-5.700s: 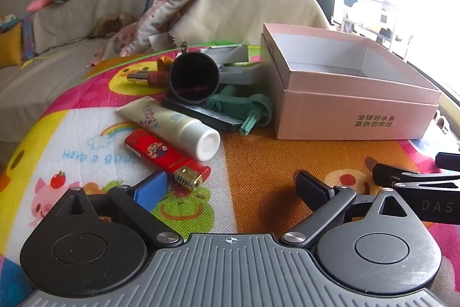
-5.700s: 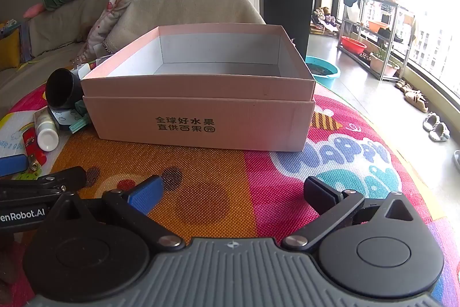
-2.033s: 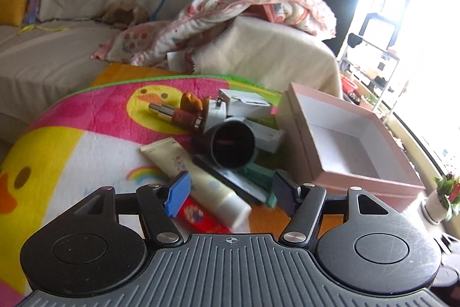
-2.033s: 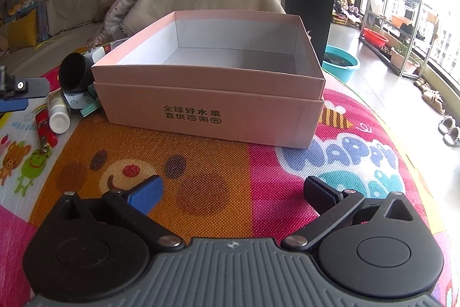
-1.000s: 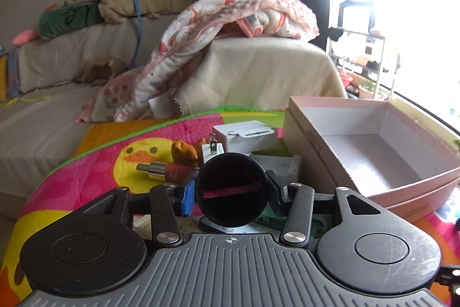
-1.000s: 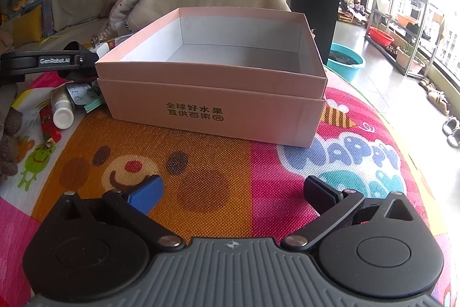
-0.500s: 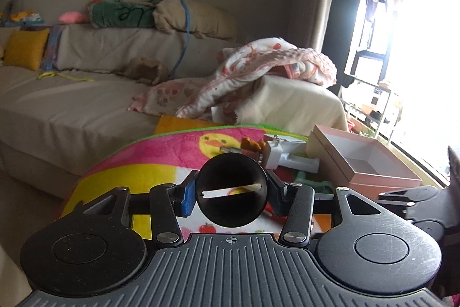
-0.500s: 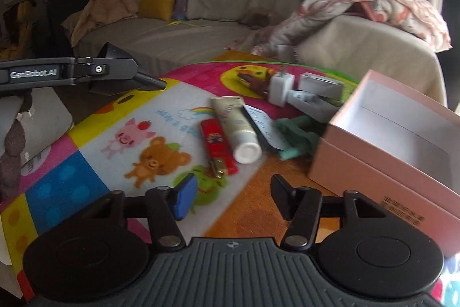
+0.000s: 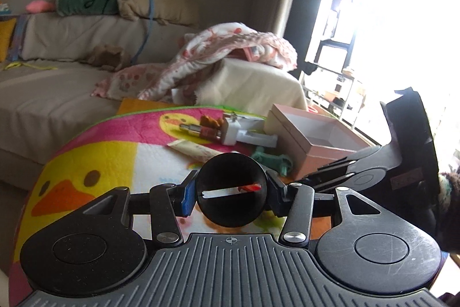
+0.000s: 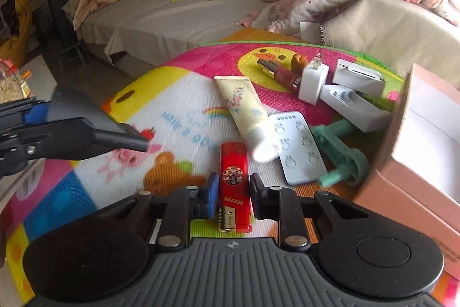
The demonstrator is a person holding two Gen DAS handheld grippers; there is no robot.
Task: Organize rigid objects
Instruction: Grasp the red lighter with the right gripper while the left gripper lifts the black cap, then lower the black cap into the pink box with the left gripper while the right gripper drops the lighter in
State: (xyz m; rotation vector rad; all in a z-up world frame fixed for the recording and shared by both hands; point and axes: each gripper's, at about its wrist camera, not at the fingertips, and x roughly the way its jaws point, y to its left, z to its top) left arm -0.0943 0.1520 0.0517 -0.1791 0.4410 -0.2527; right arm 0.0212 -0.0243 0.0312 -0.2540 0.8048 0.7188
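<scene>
1. The left gripper point(image 9: 231, 192) is clamped on a black funnel-shaped nozzle point(image 9: 231, 190), held above the mat; its wide mouth faces the camera and a narrow slot shows through its far end, so most of its outside is hidden behind its own rim.
2. The right gripper point(image 10: 231, 197) has just been closing; its jaws now flank a red lighter point(image 10: 233, 182) lying on the colourful play mat point(image 10: 178, 117); whether the pads press on it is hard to tell (slim gaps seem to remain on either side).
3. The lighter's metal end points toward the camera, and its near tip is cut off by the gripper body.
4. Just beyond lie a cream tube point(image 10: 244, 111) with a white cap and a pale remote control point(image 10: 296, 147), side by side; a green plastic piece point(image 10: 342, 154) sits between the remote and the pink box point(image 10: 402, 192).
5. The box is open-topped; its right part runs out of frame.
6. Farther back, a lipstick point(image 10: 277, 71), a white charger plug point(image 10: 312, 82) and white cartons point(image 10: 358, 77) crowd together, partly overlapping.
</scene>
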